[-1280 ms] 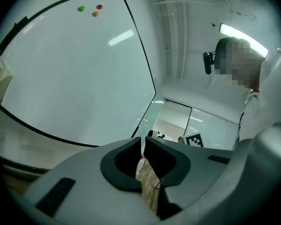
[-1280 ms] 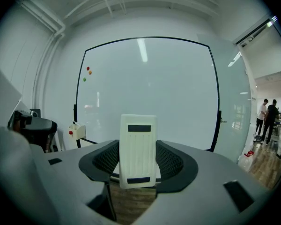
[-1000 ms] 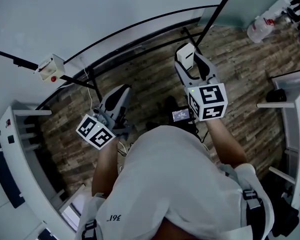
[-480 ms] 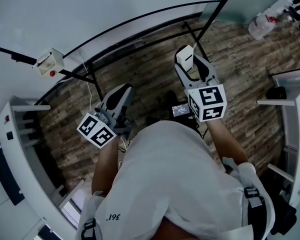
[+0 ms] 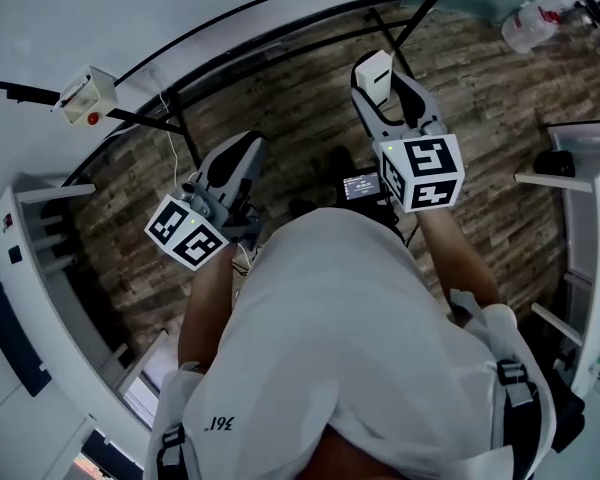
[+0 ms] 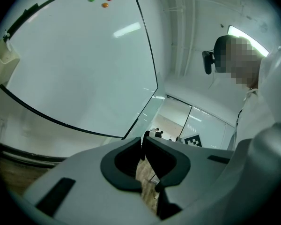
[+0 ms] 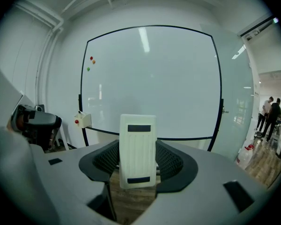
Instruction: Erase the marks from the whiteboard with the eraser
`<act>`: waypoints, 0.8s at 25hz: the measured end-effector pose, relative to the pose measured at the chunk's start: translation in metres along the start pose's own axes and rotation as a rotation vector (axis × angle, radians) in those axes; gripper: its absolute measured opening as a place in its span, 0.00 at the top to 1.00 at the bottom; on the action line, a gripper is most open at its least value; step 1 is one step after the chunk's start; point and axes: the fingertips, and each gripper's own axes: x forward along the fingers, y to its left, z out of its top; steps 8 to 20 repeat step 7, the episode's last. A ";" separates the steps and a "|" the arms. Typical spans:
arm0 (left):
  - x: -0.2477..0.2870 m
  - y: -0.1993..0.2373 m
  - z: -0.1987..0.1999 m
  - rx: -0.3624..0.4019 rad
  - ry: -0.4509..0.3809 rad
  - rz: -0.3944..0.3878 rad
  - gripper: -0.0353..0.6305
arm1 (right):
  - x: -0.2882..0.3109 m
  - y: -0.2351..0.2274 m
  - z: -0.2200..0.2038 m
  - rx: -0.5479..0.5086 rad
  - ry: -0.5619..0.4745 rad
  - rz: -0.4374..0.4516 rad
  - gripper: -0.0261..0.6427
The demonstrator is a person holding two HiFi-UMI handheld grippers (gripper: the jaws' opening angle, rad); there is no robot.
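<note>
In the head view, the right gripper (image 5: 388, 103) is held out over the wood floor (image 5: 300, 108), clamped on the pale eraser (image 5: 373, 71). The eraser is well apart from the whiteboard (image 5: 180, 8), which curves along the far side. The left gripper (image 5: 230, 163) hangs lower and to the left. The board seems to stand on thin black legs, so a firm push with the eraser could rock it or shift it away.

In the left gripper view, the jaws meet at their tips with nothing between them. Closed like this, this gripper cannot readily steady the frame if the board moves.

In the right gripper view, the eraser stands upright between the jaws, pinched by its long sides, and most of it sticks out past them. Side drag during a wipe could twist it in the grip or pull it loose. The board fills the far wall of this view, and I can make out no pen marks on it. There are only three small coloured magnets (image 7: 91, 62) at upper left and a white box (image 7: 83, 120) on the lower left frame. A blind sweep may therefore miss the marks, or knock the magnets off if it strays left.
</note>
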 end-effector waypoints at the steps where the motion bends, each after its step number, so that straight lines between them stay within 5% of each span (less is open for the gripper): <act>1: 0.001 0.000 0.000 0.001 0.002 -0.003 0.89 | 0.000 0.000 0.000 0.000 0.001 -0.001 0.58; 20: 0.005 0.002 0.002 0.012 0.005 -0.013 0.89 | 0.005 -0.001 0.002 -0.012 -0.003 -0.003 0.58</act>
